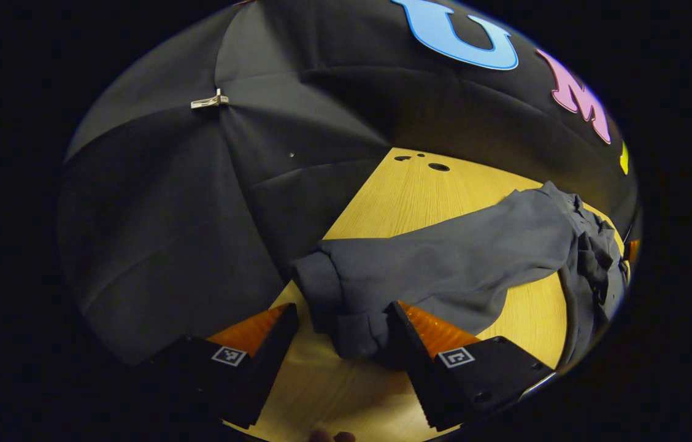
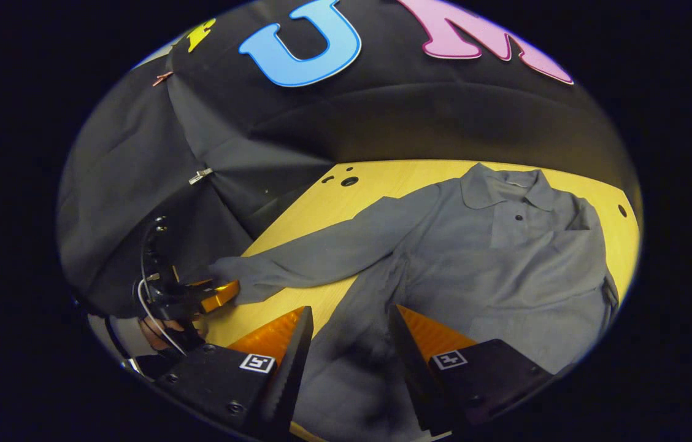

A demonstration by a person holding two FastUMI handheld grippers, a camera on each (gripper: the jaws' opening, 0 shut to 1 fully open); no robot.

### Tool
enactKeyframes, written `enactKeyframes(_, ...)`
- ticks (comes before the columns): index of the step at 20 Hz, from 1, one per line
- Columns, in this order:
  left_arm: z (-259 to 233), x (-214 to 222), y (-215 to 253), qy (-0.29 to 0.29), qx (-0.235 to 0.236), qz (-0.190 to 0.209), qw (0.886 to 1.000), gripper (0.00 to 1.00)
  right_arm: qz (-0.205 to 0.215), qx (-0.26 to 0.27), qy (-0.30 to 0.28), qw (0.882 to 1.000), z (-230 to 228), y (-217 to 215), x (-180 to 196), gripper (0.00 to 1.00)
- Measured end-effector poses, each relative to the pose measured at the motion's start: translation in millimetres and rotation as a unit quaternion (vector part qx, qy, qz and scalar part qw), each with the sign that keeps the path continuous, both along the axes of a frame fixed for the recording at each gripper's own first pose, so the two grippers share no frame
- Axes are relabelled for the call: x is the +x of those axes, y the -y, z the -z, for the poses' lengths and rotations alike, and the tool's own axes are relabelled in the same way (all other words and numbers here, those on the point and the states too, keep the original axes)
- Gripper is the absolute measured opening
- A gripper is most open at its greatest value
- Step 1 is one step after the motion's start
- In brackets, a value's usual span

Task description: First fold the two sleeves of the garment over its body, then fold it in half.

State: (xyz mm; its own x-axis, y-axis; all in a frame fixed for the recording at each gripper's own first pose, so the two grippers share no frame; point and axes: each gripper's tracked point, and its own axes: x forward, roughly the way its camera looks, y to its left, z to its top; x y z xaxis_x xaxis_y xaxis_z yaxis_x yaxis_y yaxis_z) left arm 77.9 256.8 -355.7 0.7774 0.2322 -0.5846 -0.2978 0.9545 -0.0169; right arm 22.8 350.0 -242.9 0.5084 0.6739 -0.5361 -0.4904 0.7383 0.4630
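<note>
- While my left tongs [image 1: 343,334] stand wide open at the cuff [image 1: 346,307] of the outstretched sleeve [image 2: 321,255], nothing is gripped yet; the cuff lies between the two fingers, at about 6 o'clock in the left gripper view, and its near edge seems to touch the right-hand finger.
- From the right gripper view I see those same tongs at 8 o'clock, at the sleeve's tip near the tabletop [image 2: 383,175] edge, a hand holding them from below.
- I judge the step in hand to be the first sleeve fold: I should close on the cuff's thick hem rather than the thin cloth behind it, so it does not slip out.
- Once pinched, I would lift just clear of the wood and carry the cuff toward the garment [image 2: 505,258] body, letting the fold fall along the shoulder seam, not dragging.
- Spread flat on its back, collar [image 2: 505,184] at 12 o'clock and chest toward 3, the garment has its other sleeve seemingly lying along its far side; I cannot tell whether that one counts as folded.
- My right tongs [image 2: 346,341] are also wide open, hovering over the lower hem area at 6 o'clock, holding nothing; whether they touch the cloth I cannot tell.
- I could press them down there to pin the body, since a pull on the sleeve may shift the whole garment.
</note>
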Motion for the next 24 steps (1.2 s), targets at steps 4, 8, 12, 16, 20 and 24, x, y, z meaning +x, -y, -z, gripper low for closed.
enactKeyframes(4,0.3,12.6,14.5,-0.003,-0.003,0.040,0.999,0.57,0.041,-0.005,0.005,0.999,-9.7,51.5,-7.3,0.77)
enactKeyframes(8,-4.5,20.4,13.6,-0.021,-0.033,0.016,0.999,0.10,0.098,-0.006,0.007,0.995,-14.6,106.7,-3.0,0.77)
enactKeyframes(12,-13.9,16.8,20.2,-0.020,-0.047,-0.001,0.999,0.07,0.148,-0.010,0.007,0.989,-15.4,154.5,3.1,0.77)
enactKeyframes(16,-51.2,18.2,33.9,0.007,-0.024,0.008,1.000,0.07,0.176,-0.015,0.006,0.984,-11.6,190.6,2.7,0.77)
enactKeyframes(20,-114.4,26.3,66.0,0.064,-0.009,0.023,0.998,0.06,0.191,-0.016,0.008,0.981,-6.8,218.6,-1.3,0.77)
enactKeyframes(24,-167.8,38.9,113.8,0.097,0.014,0.069,0.993,0.06,0.197,-0.016,0.007,0.980,-2.3,241.7,-3.9,0.77)
